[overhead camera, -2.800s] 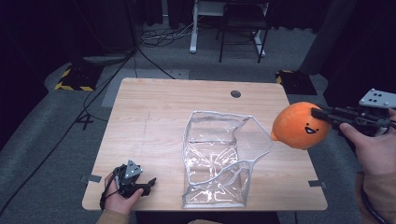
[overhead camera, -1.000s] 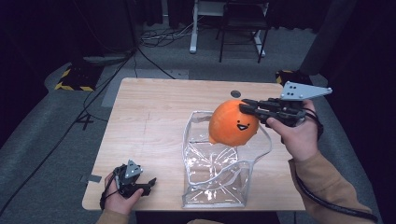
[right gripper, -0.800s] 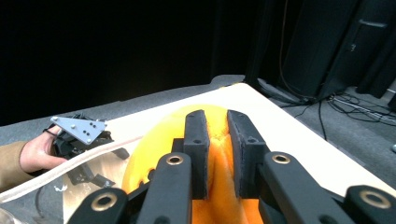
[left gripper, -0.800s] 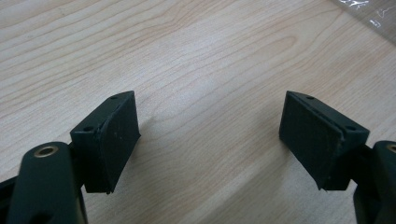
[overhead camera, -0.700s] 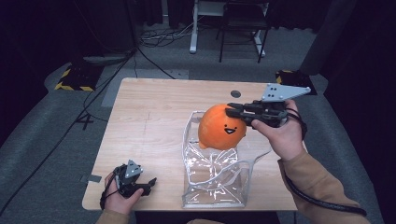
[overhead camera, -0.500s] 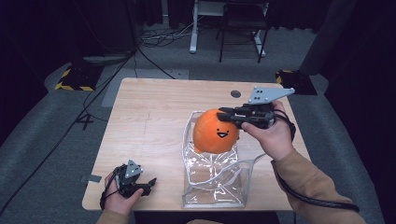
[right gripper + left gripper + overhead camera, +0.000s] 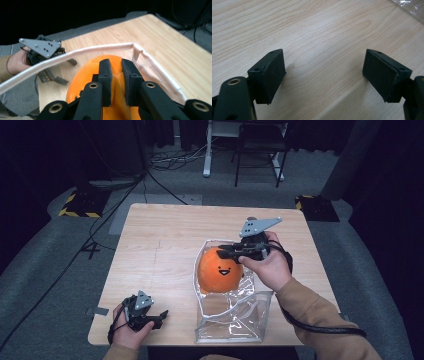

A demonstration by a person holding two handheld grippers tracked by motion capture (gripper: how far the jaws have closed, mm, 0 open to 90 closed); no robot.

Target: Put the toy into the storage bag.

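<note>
Pinching round orange plush point(image 7: 218, 270) w/ right gripper point(image 7: 226, 251), clear plastic bag point(image 7: 235, 320), left gripper point(image 7: 159, 317) spread.

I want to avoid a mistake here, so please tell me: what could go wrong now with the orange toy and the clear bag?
1. The right hand-held gripper pinches only a fold of the orange plush toy, so the toy may slip out early.
2. The clear plastic bag looks soft, and its white rim runs close around the toy; the toy could catch the rim and collapse the opening.
3. The left hand-held gripper rests open on the table, apart from the bag, so the bag may slide.
</note>
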